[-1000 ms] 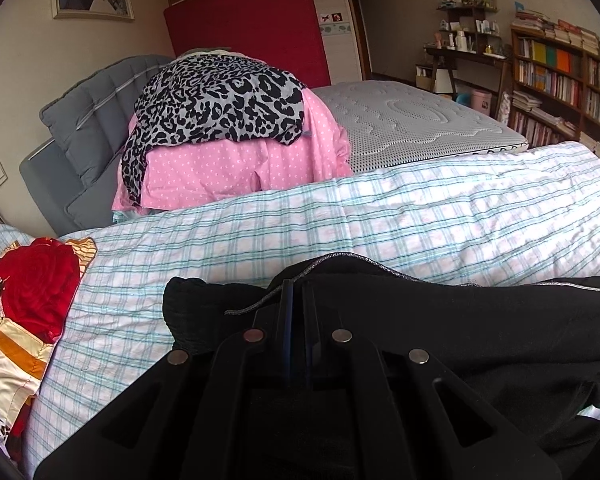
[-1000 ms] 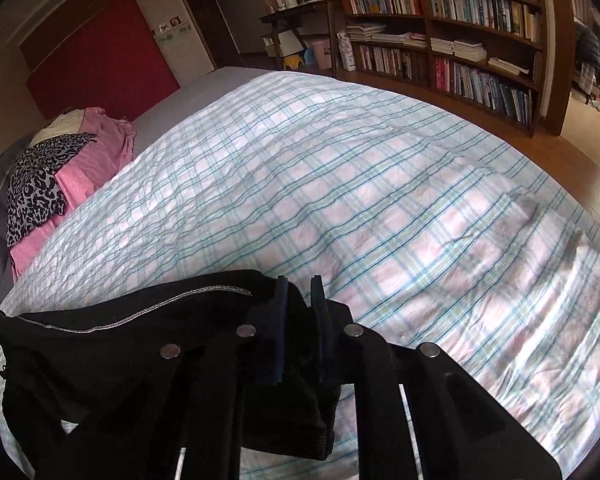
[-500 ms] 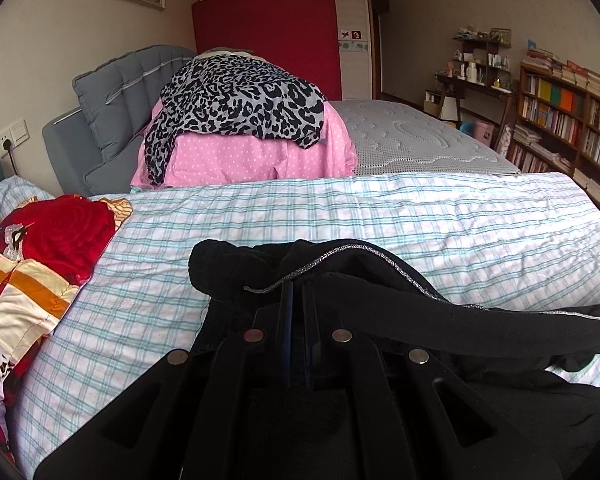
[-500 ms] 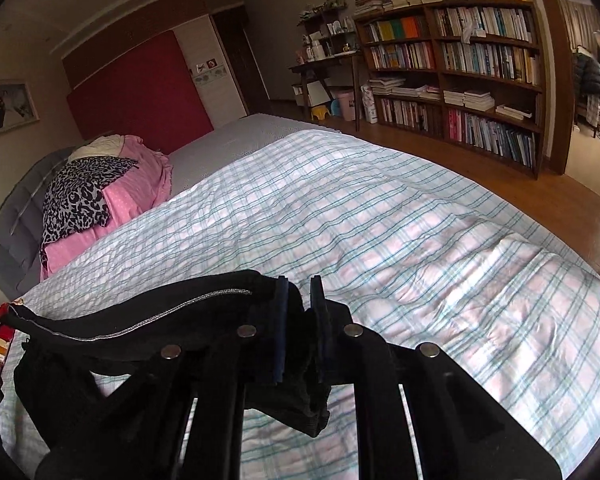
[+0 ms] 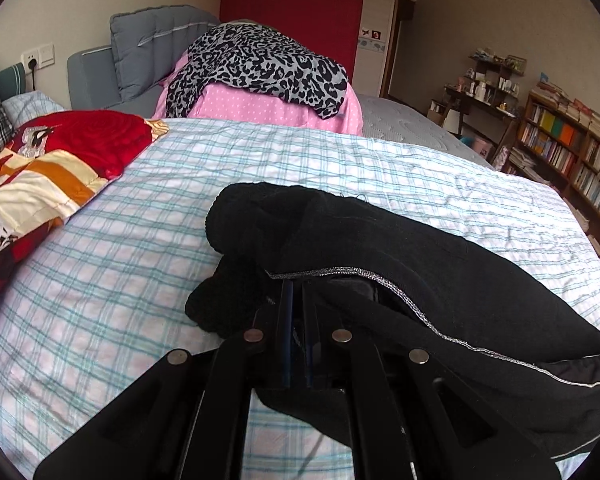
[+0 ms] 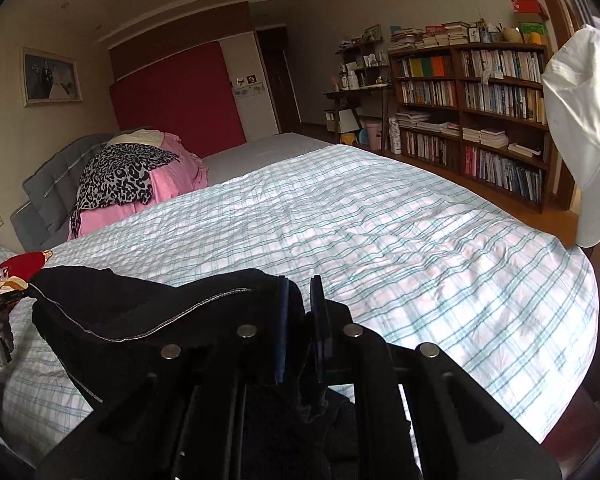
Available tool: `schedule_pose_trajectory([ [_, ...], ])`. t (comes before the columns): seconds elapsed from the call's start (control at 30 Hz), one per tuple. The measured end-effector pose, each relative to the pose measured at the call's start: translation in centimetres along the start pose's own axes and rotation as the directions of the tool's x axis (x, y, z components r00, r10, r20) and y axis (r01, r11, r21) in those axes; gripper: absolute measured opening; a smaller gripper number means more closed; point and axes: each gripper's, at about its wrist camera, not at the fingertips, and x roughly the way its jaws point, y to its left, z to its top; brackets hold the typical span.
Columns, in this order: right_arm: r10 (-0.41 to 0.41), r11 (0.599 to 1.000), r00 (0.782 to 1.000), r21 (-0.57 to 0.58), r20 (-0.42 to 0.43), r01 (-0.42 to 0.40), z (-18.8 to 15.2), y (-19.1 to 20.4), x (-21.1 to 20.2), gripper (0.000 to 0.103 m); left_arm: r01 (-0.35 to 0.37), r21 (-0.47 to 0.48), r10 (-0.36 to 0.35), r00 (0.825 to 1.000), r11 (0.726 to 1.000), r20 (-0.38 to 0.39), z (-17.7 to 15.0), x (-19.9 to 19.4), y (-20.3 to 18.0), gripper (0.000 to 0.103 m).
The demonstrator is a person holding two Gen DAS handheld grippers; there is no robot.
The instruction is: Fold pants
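Note:
Black pants [image 5: 440, 272] with a thin silver trim hang between my two grippers above a bed with a checked sheet [image 5: 120, 264]. My left gripper [image 5: 296, 300] is shut on one end of the fabric, which bunches in front of its fingers and drapes off to the right. In the right wrist view the same pants [image 6: 140, 308] stretch away to the left, and my right gripper [image 6: 302, 296] is shut on their other end, with cloth pinched between the pads. The lower part of the pants is hidden under both grippers.
A pink bundle with a leopard-print cloth [image 5: 260, 64] sits at the head of the bed by a grey headboard [image 5: 140, 48]. A red and orange quilt [image 5: 52, 160] lies at the left. Bookshelves [image 6: 480, 120] line the far wall. A white cap [image 6: 584, 128] hangs at the right.
Both grippers have travelled across the bed with the pants held. The left view now looks down more on the sheet and quilt; the right view has risen and shows more of the room.

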Motion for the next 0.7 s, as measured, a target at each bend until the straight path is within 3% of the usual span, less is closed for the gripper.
schedule_pose_trajectory([
  [0.17,0.001,0.999,1.0,-0.035,-0.015,-0.002,-3.2,0.5,-2.0,0.01,0.021,-0.045,-0.022,1.0,0.999,-0.007,-2.3,-0.7,1.7,0.003],
  [0.3,-0.016,1.0,1.0,-0.012,-0.027,0.016,-5.1,-0.6,-2.8,0.004,0.018,-0.063,-0.019,1.0,0.998,-0.015,-3.7,-1.2,2.6,0.003],
  [0.47,0.04,0.994,0.996,0.107,-0.079,-0.032,-6.5,-3.2,-3.1,0.005,-0.031,-0.048,0.031,0.999,0.998,-0.009,-4.4,-1.8,2.5,0.002],
  [0.57,0.1,0.98,0.989,0.183,-0.111,-0.078,-7.1,-4.0,-3.1,0.021,-0.041,-0.067,0.04,0.999,0.997,-0.007,-4.6,-2.1,2.9,0.002],
  [0.6,0.128,0.971,0.985,0.217,-0.12,-0.1,-7.1,-4.2,-3.0,0.034,-0.046,-0.074,0.045,0.999,0.996,-0.009,-4.7,-2.2,3.1,0.002],
  [0.63,0.162,0.959,0.979,0.255,-0.124,-0.127,-7.2,-4.3,-2.9,0.041,-0.051,-0.08,0.05,0.999,0.996,-0.011,-4.7,-2.2,3.2,0.002],
  [0.7,0.237,0.926,0.964,0.328,-0.119,-0.187,-7.5,-4.7,-2.8,0.041,-0.059,-0.083,0.058,0.998,0.995,-0.014,-4.9,-2.4,3.2,0.002],
])
